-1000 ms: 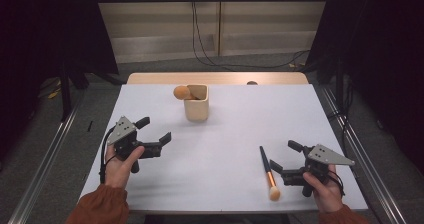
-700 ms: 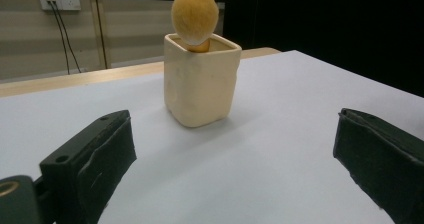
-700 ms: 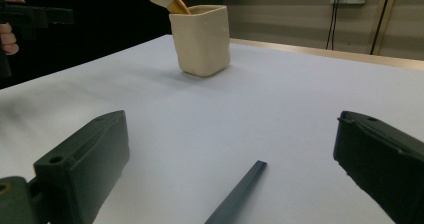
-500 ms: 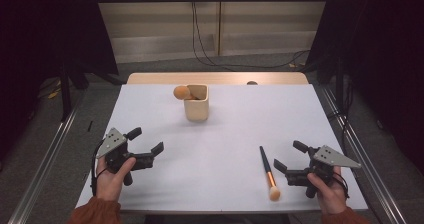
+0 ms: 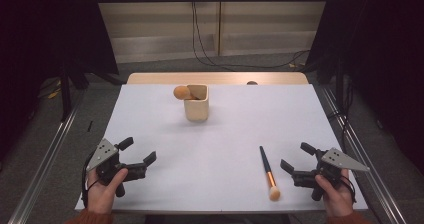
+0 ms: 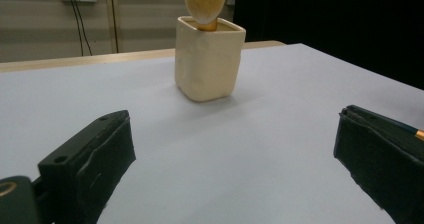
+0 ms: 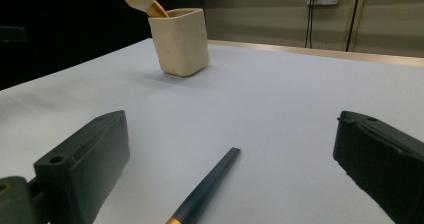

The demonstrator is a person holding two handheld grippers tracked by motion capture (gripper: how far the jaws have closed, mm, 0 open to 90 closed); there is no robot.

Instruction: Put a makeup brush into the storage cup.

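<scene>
Makeup brush [image 5: 267, 172] flat on the white table [image 5: 240, 129], long axis 12-to-6, bristles toward 6, handle toward 12, right gripper [image 5: 299, 160] just beside at 3, jaws apart, left gripper [image 5: 137, 151] likewise spread, empty.

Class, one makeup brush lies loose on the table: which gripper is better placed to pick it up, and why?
Probably the right gripper: it is open right beside the loose brush, whose handle lies between its fingers. The left gripper sits across the table.
</scene>
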